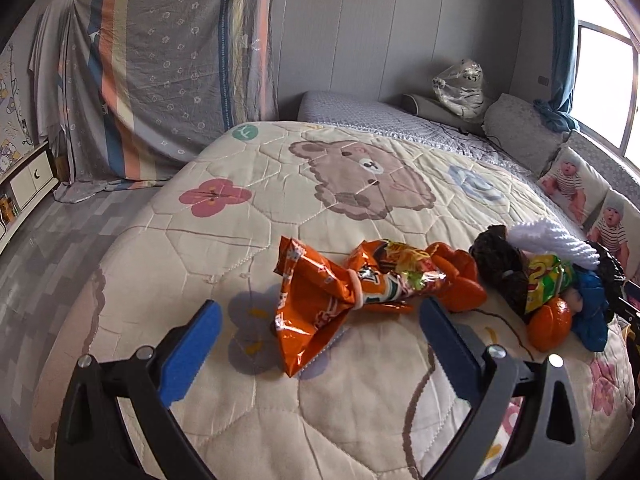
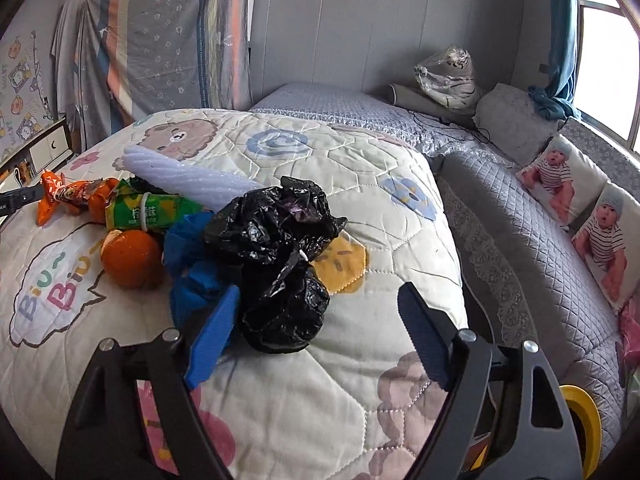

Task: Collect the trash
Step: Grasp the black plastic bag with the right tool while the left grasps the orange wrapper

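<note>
Trash lies in a row on a cartoon-print quilt [image 1: 360, 396]. A crumpled orange snack wrapper [image 1: 316, 300] sits between the blue fingers of my left gripper [image 1: 320, 312], which stands open without touching it. Beyond it lie an orange peel [image 1: 460, 280], a green wrapper [image 1: 544, 280] and a white foam net [image 1: 556, 240]. In the right wrist view my right gripper [image 2: 320, 300] is open around a knotted black plastic bag [image 2: 280, 256]; its left pad is close beside the bag, the right pad well clear. A blue bag [image 2: 192, 264], an orange [image 2: 130, 258] and the green wrapper [image 2: 148, 212] lie to the left.
The quilt [image 2: 360, 184] covers a bed; a grey quilted sofa [image 2: 520, 248] with baby-print cushions [image 2: 560, 176] runs along its right side. A yellow tape roll [image 2: 588, 420] shows at the lower right. A striped sheet [image 1: 160, 60] hangs at the back left, over a tiled floor [image 1: 60, 248].
</note>
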The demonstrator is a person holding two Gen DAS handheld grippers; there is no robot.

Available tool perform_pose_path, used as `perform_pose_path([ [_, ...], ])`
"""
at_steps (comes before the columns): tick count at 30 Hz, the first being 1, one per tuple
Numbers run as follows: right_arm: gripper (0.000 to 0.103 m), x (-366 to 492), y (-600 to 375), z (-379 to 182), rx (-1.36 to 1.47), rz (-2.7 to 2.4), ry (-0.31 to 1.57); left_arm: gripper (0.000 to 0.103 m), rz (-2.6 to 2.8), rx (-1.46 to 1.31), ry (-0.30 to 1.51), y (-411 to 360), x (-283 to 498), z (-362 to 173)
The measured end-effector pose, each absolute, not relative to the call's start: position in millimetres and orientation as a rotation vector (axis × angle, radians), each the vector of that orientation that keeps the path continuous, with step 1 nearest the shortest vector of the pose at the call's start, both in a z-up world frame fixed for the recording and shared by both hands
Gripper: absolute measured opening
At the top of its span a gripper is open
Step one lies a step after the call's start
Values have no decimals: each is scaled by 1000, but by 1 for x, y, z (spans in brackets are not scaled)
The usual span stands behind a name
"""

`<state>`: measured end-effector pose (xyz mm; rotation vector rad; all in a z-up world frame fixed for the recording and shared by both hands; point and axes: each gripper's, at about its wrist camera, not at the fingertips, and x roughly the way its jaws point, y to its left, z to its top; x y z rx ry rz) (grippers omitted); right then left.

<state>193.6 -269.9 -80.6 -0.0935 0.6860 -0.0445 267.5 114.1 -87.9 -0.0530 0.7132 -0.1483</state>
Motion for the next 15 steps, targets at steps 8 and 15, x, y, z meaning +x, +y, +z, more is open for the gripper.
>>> perform_pose_path([
  [8,72,229,-275,-86,-37,0,737,95,-172,-85,780,116,301,-98],
  [15,54,253,-276,-96,3,32,788,69,-172,-122,821,114,320,-107],
])
